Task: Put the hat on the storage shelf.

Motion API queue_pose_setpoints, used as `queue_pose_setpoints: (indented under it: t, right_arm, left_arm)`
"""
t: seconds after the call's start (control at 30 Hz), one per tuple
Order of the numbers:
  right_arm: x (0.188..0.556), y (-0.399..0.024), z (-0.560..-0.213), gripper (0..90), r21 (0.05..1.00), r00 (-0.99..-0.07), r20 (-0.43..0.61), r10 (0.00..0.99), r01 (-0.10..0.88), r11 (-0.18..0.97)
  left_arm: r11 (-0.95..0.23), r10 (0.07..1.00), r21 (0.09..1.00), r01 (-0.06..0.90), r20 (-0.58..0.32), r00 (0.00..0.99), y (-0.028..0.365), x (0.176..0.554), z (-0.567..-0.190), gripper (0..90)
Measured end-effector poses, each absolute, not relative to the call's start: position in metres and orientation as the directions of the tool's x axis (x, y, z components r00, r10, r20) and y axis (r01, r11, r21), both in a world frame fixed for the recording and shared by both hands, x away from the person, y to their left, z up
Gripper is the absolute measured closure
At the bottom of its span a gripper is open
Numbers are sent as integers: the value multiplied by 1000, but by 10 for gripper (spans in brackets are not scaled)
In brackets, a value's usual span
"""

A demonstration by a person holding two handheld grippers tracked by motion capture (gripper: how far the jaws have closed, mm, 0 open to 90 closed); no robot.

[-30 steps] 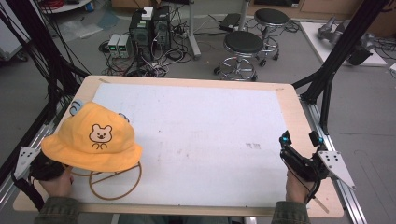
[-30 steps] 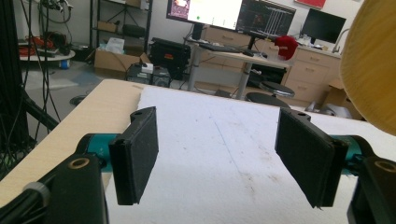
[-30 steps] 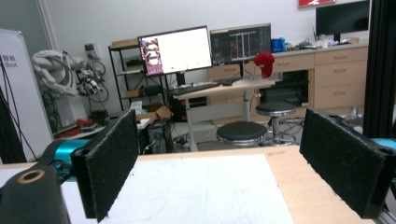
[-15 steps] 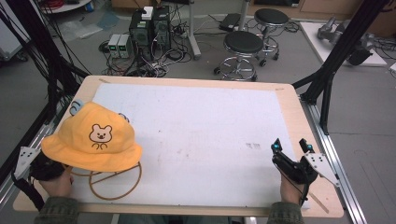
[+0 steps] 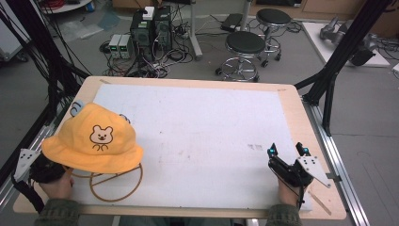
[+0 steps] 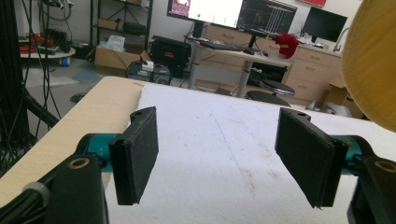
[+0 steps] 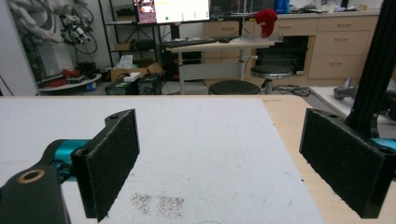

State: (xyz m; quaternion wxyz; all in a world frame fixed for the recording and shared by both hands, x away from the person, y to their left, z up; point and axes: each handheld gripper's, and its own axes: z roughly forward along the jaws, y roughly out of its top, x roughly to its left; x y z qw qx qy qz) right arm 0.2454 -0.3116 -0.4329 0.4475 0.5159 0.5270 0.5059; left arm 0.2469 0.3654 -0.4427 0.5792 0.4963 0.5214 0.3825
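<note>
On left edge: hat over wire stand | left tongs released | right tongs released

A wooden table with rounded corners is standing in the middle of the room, and a white mat is covering nearly all of its top, leaving a bare wood border showing around the edges. The mat is carrying faint scuffs and a small grey smudge toward the right side. Near the left front corner a wire stand is resting on the mat, its round base ring lying flat, and a yellow hat is sitting on top of it.
</note>
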Motion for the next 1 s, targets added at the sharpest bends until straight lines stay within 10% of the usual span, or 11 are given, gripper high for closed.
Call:
queue_pose_setpoints:
  t: [1.0]
  right_arm:
    - [239, -316, -434, 108, 992, -39, 92, 995, 91, -88]
  left_arm:
    - [202, 963, 976, 84, -214, 166, 364, 247, -444, 304]
